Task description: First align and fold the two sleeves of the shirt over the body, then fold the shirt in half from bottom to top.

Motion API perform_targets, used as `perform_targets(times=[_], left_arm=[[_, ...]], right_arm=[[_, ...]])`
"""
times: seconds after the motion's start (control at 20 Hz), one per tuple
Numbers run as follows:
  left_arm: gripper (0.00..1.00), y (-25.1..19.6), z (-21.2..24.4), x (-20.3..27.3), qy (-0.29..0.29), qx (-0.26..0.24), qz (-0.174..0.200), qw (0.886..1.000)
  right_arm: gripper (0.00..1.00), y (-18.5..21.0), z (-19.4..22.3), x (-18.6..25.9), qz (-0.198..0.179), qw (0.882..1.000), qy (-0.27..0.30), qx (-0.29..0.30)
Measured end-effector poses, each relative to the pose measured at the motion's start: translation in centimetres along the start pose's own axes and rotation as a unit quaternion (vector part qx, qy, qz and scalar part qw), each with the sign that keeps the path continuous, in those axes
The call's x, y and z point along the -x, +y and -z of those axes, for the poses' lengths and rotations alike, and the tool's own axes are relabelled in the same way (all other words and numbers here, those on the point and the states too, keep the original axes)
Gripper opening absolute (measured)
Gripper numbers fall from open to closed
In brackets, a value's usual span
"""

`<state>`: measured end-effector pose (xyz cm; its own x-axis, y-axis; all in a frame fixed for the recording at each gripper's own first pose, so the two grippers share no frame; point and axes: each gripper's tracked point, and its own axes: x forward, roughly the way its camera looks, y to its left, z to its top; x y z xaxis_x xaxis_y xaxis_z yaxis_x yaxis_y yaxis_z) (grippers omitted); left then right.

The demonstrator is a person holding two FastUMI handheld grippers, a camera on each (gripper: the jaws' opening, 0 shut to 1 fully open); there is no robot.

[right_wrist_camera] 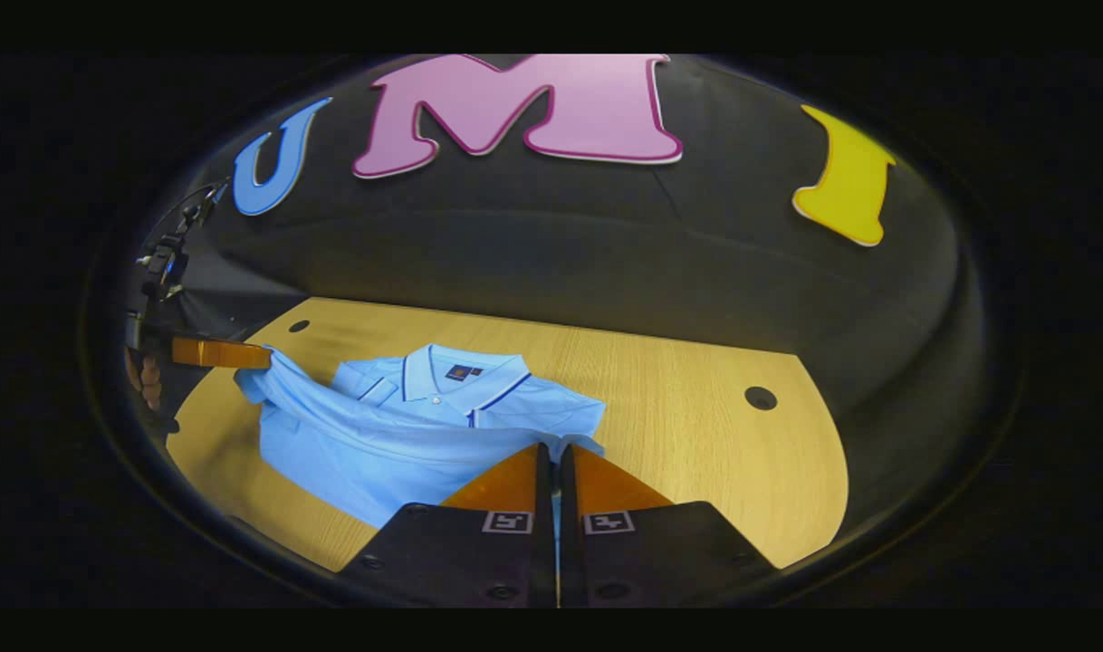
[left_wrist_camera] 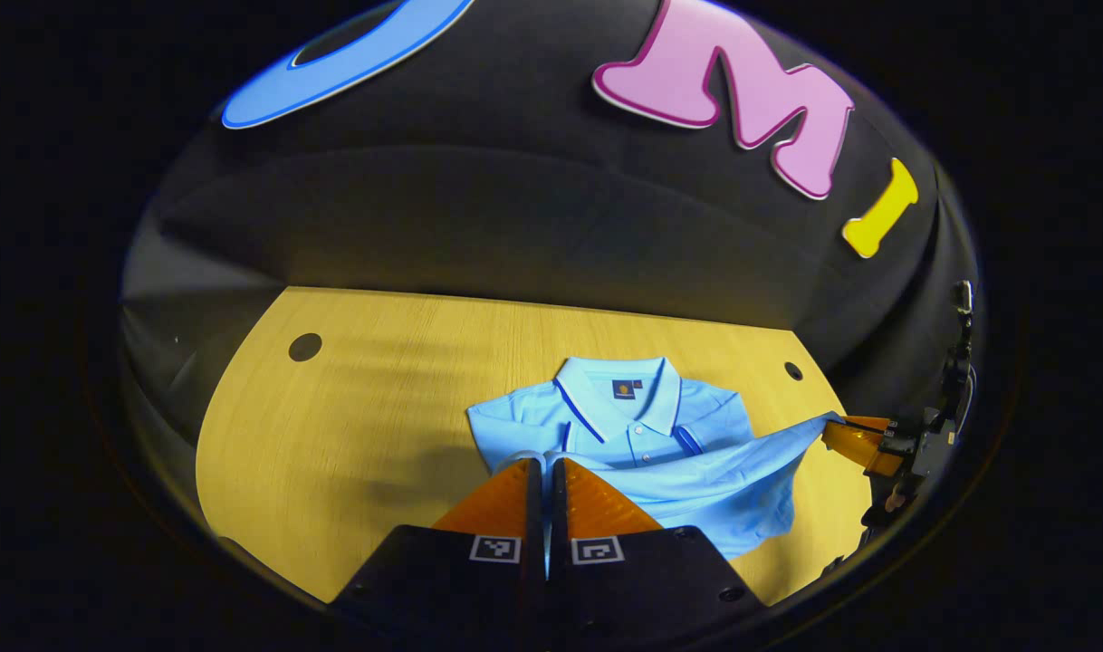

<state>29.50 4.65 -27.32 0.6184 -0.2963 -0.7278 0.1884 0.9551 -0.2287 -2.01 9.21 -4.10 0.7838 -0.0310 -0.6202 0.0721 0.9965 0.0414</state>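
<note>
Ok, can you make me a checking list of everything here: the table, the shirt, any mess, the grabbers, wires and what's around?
Surface: wooden table, light grain, with round dark holes near its far edge.
Job's things: light blue polo shirt, collar toward the wall, sleeves already folded over the body; its bottom hem is lifted off the table at both corners.
Clutter: nothing seen.
Grippers: left gripper closed on one hem corner; right gripper closed on the other. A hand holds the left gripper, seen in the right gripper view.
Cables: a thin one seems to hang by the right gripper's frame; hard to tell.
Surroundings: black cloth wall behind the table.
</note>
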Motion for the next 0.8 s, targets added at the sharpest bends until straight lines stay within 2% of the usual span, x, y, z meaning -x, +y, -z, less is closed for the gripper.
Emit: perform_targets(times=[0.05, 0.1, 0.25, 0.3, 0.35, 0.4, 0.45, 0.5, 0.65, 0.7, 0.75, 0.8], left_arm=[[0.06, 0.1, -0.6, -1.0, -0.002, 0.004, -0.005, 1.0], [0.06, 0.3, -0.8, -2.1, -0.002, 0.007, -0.008, 1.0], [0.06, 1.2, -1.4, -5.2, 0.005, 0.02, -0.026, 0.999], [0.02, 1.4, -1.5, -6.0, 0.007, 0.024, -0.028, 0.999], [0.06, 1.7, -1.8, -6.7, 0.006, 0.028, -0.032, 0.999], [0.06, 1.9, -2.1, -7.5, 0.005, 0.035, -0.033, 0.999], [0.06, 2.1, -2.3, -8.0, 0.004, 0.042, -0.033, 0.999], [0.06, 2.3, -2.5, -8.6, 0.002, 0.046, -0.035, 0.998], [0.06, 2.9, -2.4, -10.3, 0.005, 0.051, -0.044, 0.998], [0.06, 3.0, -2.6, -10.5, 0.003, 0.056, -0.045, 0.997], [0.06, 2.9, -2.7, -10.6, -0.002, 0.061, -0.043, 0.997], [0.07, 2.8, -2.7, -10.6, -0.009, 0.065, -0.041, 0.997]], right_arm=[[0.11, -0.5, -0.2, -1.4, 0.0, 1.0, 0.003, 0.0], [0.0, -0.7, -0.3, -2.4, -0.002, 1.0, 0.007, 0.0], [0.06, -1.3, -1.0, -5.6, -0.004, 1.0, 0.014, 0.002], [0.06, -1.5, -1.3, -6.5, -0.007, 1.0, 0.016, 0.003], [0.06, -1.6, -1.5, -7.3, -0.007, 1.0, 0.019, 0.004], [0.06, -1.9, -1.6, -8.3, -0.006, 1.0, 0.022, 0.007], [0.0, -2.0, -1.7, -9.0, -0.007, 1.0, 0.024, 0.008], [0.06, -2.0, -1.6, -9.7, -0.007, 1.0, 0.026, 0.007], [0.06, -2.3, -1.4, -10.9, -0.009, 0.999, 0.031, 0.005], [0.0, -2.2, -1.5, -11.2, -0.013, 0.999, 0.029, 0.0], [0.06, -2.3, -1.6, -11.4, -0.009, 1.0, 0.028, -0.005], [0.06, -2.3, -1.6, -11.4, -0.01, 1.0, 0.027, -0.01]])
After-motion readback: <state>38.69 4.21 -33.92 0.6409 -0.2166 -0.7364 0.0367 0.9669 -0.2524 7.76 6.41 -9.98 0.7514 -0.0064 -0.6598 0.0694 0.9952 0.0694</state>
